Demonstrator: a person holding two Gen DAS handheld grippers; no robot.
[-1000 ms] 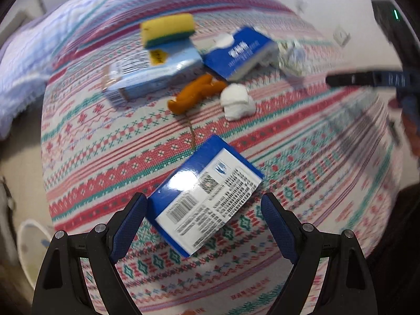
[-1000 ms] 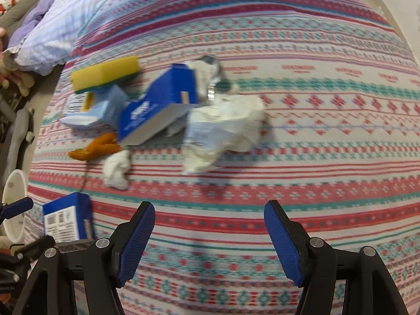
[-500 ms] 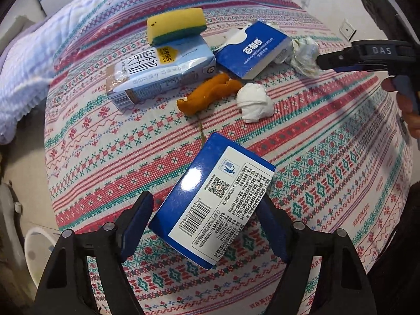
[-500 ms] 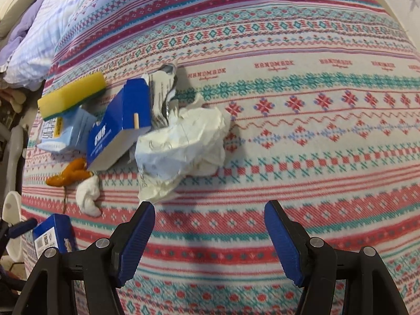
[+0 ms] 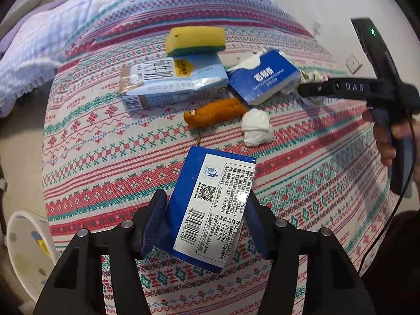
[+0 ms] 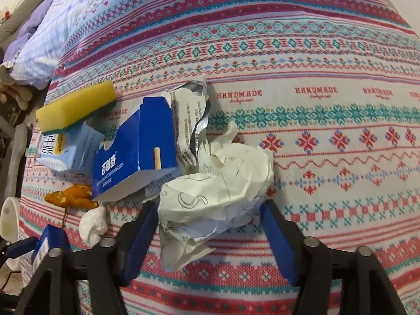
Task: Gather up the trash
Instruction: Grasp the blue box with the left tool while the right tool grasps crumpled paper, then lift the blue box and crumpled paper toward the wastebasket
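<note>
Two jaws (just closing) — box (image 5: 210,204), paper (image 6: 218,183).

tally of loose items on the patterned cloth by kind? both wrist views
Blue boxes: 2, one between the left gripper's pads, one torn open
Milk carton: 1
Sponge: 1
Orange peel: 1
White tissue wad: 1
Crumpled paper: 1
Torn foil wrapper: 1
Total: 8
</note>
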